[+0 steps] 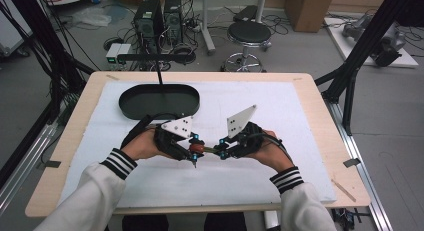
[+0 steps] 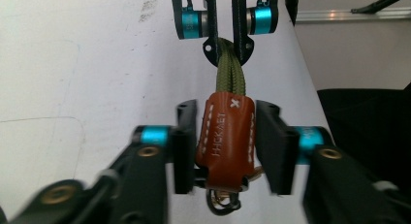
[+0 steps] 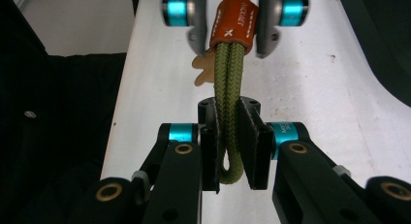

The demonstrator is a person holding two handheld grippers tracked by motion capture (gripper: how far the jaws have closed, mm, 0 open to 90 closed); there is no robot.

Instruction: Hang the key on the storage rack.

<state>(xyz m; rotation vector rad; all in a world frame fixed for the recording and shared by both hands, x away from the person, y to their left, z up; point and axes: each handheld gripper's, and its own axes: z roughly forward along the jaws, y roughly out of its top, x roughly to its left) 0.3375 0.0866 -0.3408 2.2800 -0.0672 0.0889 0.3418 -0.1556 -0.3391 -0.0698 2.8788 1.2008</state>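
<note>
One keychain hangs between the two grippers: one brown leather tab (image 2: 226, 136) and one doubled green cord (image 3: 228, 83). The right gripper (image 3: 231, 153) clamps the cord's loop. The left gripper (image 2: 228, 149) brackets the tab, jaws narrowed, one gap visible. One black tray (image 1: 159, 101) lies beyond.

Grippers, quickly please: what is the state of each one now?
Left gripper: jaws around the brown leather sleeve of the keychain; contact cannot be told.
Right gripper: shut on the olive braided cord loop.

metal ring (image 2: 223, 202) under leather sleeve (image 2: 227, 136): part hidden | left gripper (image 2: 228, 146) body: blurred, cut off
</note>
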